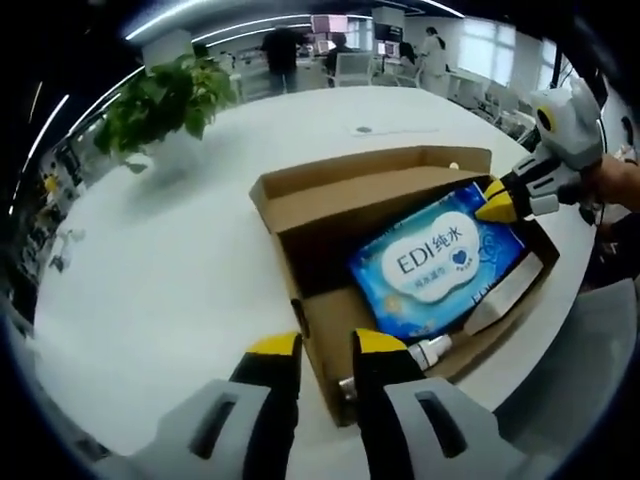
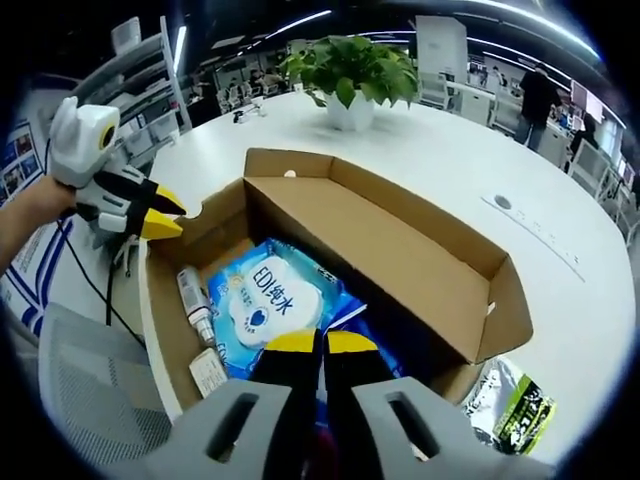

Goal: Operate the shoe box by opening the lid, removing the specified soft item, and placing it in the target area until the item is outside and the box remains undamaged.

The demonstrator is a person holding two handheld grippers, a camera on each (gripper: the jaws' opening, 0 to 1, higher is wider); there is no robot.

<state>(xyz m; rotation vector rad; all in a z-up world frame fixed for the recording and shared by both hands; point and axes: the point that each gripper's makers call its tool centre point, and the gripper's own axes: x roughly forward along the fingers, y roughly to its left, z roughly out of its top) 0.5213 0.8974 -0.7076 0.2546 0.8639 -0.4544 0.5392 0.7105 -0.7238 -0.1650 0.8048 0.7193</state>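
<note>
An open brown shoe box [image 1: 300,215] [image 2: 500,300] lies on a round white table, its lid [image 2: 400,250] folded back. Inside lies a blue pack of wet wipes [image 1: 440,265] [image 2: 265,300], beside a small spray bottle [image 2: 195,300] [image 1: 430,350] and a small white carton [image 2: 208,372]. My right gripper [image 2: 320,343] [image 1: 495,200] has its jaws pressed together on the near end of the wipes pack. My left gripper [image 1: 327,345] [image 2: 178,218] stands narrowly open astride the box's side wall at a corner, one jaw inside and one outside.
A potted plant [image 1: 165,100] [image 2: 350,70] stands on the table beyond the box. A green and black foil packet [image 2: 515,405] lies beside the box. A grey chair [image 2: 90,390] [image 1: 580,350] stands at the table's edge. People stand by desks in the background.
</note>
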